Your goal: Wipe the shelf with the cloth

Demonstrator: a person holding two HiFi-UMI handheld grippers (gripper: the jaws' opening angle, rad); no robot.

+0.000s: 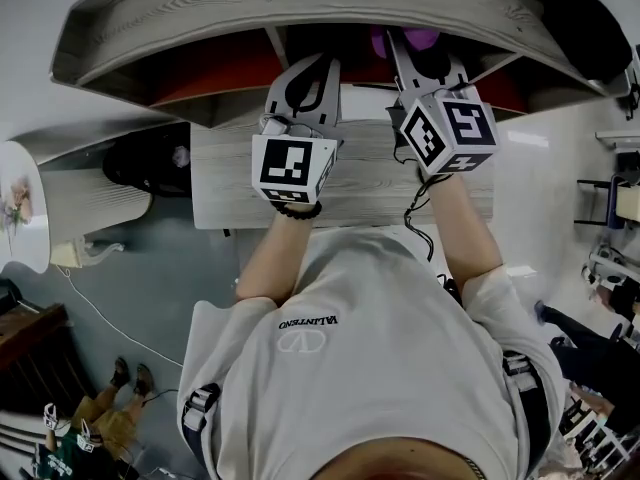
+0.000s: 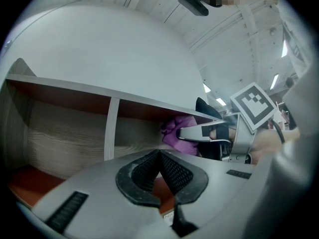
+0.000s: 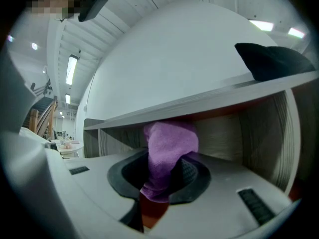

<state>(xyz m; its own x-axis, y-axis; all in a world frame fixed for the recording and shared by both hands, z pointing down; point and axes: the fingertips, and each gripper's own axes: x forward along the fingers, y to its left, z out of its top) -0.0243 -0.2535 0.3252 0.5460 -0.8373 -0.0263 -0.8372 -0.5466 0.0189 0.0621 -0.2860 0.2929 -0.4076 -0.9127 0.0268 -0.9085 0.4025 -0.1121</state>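
The shelf is grey wood with a red floor and an upright divider. A purple cloth hangs bunched between the jaws of my right gripper, which is shut on it just inside the right compartment. In the head view the cloth shows past the right gripper. My left gripper is beside it at the shelf's opening, and its ribbed pads meet with nothing between them. From the left gripper view, the cloth and a right finger appear to the right.
A black object lies on the shelf's top board at the right. A grey wood table top lies below the grippers. A black item and a white round table stand left. A person's feet show lower left.
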